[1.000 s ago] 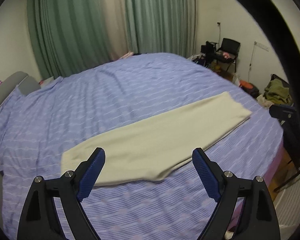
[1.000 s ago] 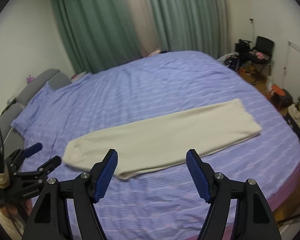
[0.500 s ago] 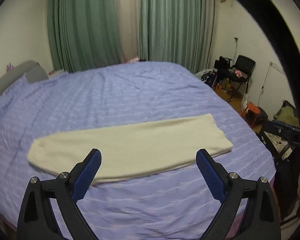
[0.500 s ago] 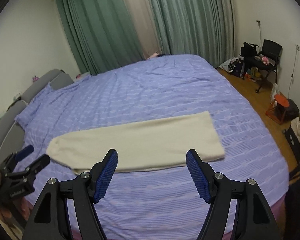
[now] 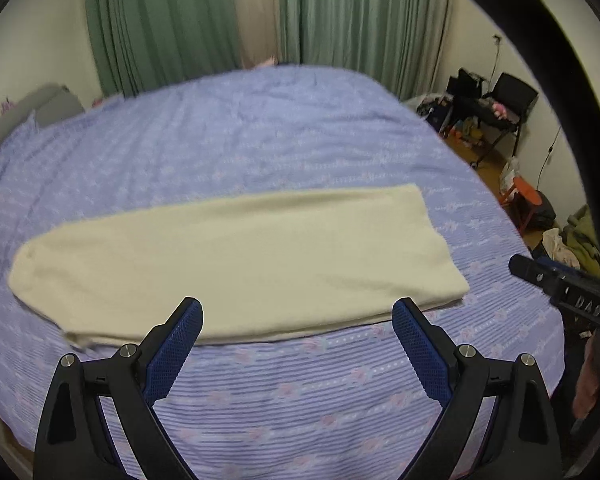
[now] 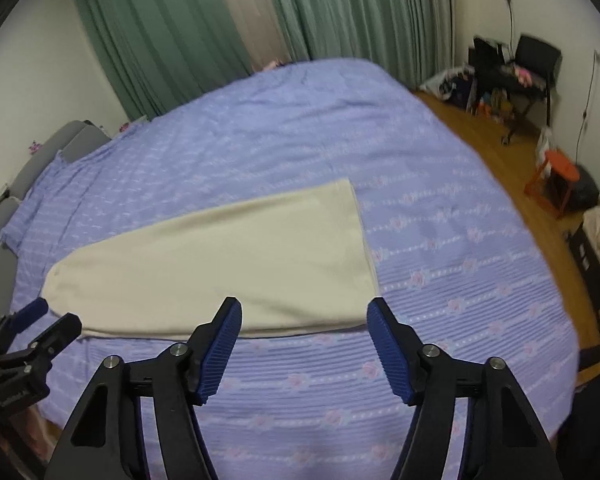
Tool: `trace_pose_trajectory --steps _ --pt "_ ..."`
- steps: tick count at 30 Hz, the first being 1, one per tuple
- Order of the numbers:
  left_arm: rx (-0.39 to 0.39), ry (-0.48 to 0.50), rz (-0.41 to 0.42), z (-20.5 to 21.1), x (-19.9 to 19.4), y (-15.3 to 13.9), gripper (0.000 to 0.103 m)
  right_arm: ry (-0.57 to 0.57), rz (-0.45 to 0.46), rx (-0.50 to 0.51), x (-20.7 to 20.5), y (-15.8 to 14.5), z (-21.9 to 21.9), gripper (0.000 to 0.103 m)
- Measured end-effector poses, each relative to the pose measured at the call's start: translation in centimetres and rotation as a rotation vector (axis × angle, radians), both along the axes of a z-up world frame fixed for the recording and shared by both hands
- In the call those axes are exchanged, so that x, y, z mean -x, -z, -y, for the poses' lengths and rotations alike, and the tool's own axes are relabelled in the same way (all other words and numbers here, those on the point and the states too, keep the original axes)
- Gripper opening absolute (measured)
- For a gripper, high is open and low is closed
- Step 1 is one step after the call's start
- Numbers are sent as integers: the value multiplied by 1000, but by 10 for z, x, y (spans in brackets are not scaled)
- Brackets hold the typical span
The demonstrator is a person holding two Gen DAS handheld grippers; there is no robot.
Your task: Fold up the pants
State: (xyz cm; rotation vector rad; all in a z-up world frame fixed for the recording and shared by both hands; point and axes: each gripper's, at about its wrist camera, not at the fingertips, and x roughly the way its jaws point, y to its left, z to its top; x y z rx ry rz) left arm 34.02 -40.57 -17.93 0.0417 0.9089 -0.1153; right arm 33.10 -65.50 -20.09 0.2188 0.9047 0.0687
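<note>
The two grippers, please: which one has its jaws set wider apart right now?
The left gripper: its jaws stand wide, empty, above the cream pants. The right gripper has a narrower gap, its jaws closing on nothing.

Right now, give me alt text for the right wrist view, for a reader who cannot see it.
Cream pants, folded lengthwise into one long strip, lie flat across a bed with a lilac patterned cover. The right gripper hovers at their near edge, jaws closing with nothing between them; the left gripper shows at the left edge. Green curtains hang behind.
</note>
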Motion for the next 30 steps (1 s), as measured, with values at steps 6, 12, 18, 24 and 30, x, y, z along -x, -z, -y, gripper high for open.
trace_pose_trajectory --steps 6,12,18,24,30 --pt "-50 42 -68 41 -22 45 97 65 -94 -92 -27 71 31 53" --pt "-74 81 -83 68 -31 62 97 114 -170 -200 -40 115 48 51" --pt "-93 90 -73 72 -41 63 97 149 -226 -261 -47 145 50 51" --pt "-99 70 -86 70 -41 64 97 208 -222 -352 -55 157 58 51" --pt "-107 64 -94 69 -38 66 97 245 -205 -385 -57 156 58 47"
